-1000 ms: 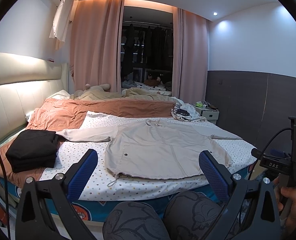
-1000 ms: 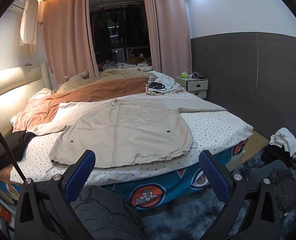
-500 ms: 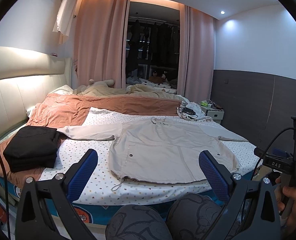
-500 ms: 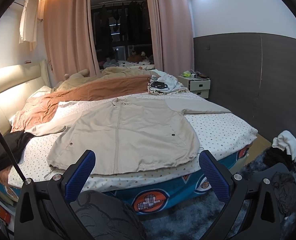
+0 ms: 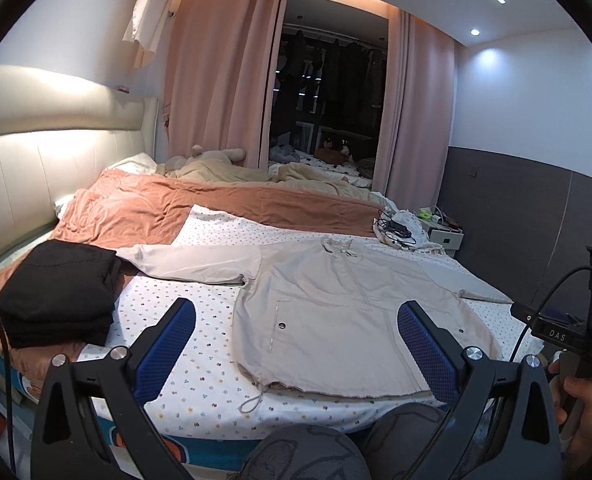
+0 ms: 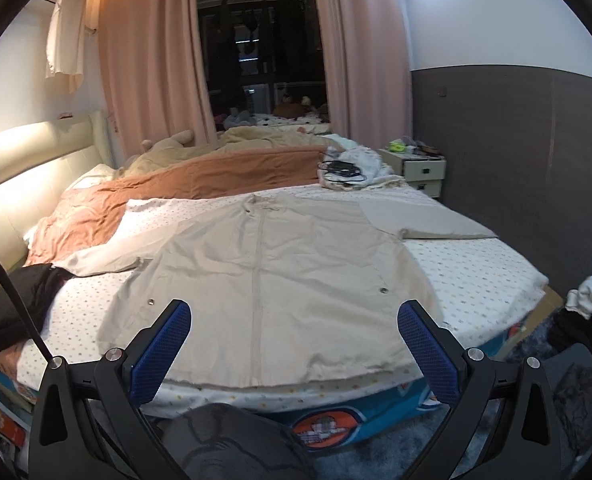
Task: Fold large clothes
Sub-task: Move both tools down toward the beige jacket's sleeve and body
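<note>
Both grippers have edged closer to the jacket (image 6: 272, 280) spread flat on the bed (image 6: 476, 264), jaws wide and empty; folding not yet begun

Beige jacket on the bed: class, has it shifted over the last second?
No. The jacket lies spread flat, its sleeve still reaching the black clothes pile; only the cameras moved closer.

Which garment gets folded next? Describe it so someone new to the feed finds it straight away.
Start at the bed with the dotted white sheet. Spread flat across its near half lies a beige jacket, sleeves out to both sides, hem toward the grippers. Unlike the black clothes already folded in a stack near the headboard, it is pale, unfolded and has metal snaps.
</note>
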Demonstrator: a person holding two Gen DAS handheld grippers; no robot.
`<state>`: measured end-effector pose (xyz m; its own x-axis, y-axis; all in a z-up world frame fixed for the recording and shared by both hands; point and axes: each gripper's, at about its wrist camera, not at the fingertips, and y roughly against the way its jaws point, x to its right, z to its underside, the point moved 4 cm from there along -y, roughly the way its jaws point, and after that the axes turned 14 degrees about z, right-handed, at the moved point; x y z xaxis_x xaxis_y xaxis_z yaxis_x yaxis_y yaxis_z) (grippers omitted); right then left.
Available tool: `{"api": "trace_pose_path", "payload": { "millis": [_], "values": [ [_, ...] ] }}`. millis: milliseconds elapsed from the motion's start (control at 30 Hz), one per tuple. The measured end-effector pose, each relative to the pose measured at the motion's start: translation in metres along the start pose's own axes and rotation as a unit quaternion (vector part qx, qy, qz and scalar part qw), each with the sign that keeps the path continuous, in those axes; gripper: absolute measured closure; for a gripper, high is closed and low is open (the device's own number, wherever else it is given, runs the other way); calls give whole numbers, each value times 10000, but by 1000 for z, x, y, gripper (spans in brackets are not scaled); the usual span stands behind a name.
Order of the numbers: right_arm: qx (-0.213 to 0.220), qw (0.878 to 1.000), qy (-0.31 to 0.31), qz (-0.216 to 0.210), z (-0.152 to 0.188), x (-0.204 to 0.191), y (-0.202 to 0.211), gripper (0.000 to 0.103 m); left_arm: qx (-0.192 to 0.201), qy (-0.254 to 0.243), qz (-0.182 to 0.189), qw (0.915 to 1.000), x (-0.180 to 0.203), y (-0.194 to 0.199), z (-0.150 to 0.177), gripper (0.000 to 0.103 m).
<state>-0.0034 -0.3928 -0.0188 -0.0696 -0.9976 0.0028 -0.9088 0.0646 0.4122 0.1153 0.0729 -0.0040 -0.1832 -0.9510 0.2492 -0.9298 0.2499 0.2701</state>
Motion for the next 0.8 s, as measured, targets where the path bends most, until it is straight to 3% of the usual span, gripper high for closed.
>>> {"api": "trace_pose_path", "payload": {
  "millis": [333, 800],
  "values": [
    [-51, 9987, 58, -500, -31, -27, -57, 0, -216, 207, -241, 9993, -52, -54, -19, 0],
    [-441, 9920, 32, -1183, -66, -75, -151, 0, -473, 753, -718, 9934, -146, -114, -38, 0]
  ]
}}
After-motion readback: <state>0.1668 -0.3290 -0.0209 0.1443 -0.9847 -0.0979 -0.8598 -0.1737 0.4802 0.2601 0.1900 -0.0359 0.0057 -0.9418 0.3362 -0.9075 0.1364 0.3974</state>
